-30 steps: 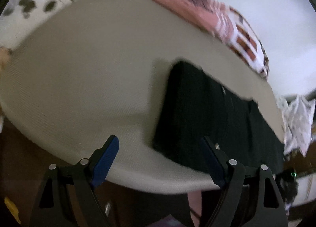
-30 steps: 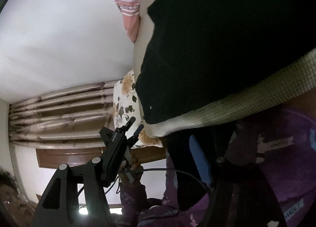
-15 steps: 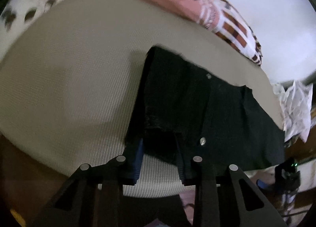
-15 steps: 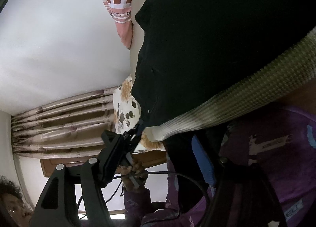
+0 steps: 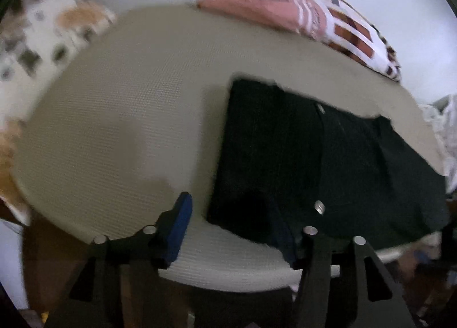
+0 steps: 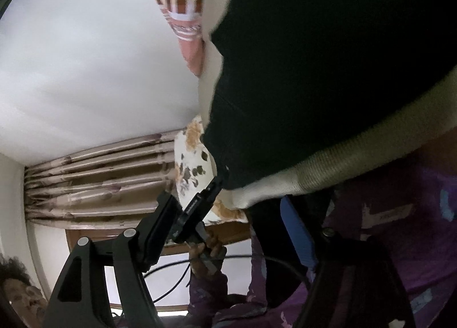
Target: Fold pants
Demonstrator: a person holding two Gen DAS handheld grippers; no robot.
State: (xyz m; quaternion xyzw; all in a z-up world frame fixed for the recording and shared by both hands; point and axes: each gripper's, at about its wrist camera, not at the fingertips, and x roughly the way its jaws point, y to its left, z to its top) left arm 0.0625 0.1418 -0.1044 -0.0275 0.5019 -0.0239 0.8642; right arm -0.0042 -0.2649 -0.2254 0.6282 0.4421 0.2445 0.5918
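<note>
Both claws, our left gripper (image 5: 231, 219) and right gripper (image 6: 228, 228), were opening with nothing clamped while the black fabric pants (image 5: 314, 156) lay as a folded rectangle on the beige woven mattress (image 5: 128, 128), which we judged nearly finished.

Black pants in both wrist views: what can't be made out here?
- Left wrist: the black pants are blurred and dark, so fold lines are unreadable; the left gripper has opening fingers, and one covers the near hem.
- Right wrist: the pants run off the top and right edges; the right gripper, opening, shows no cloth clearly between its fingers.
</note>
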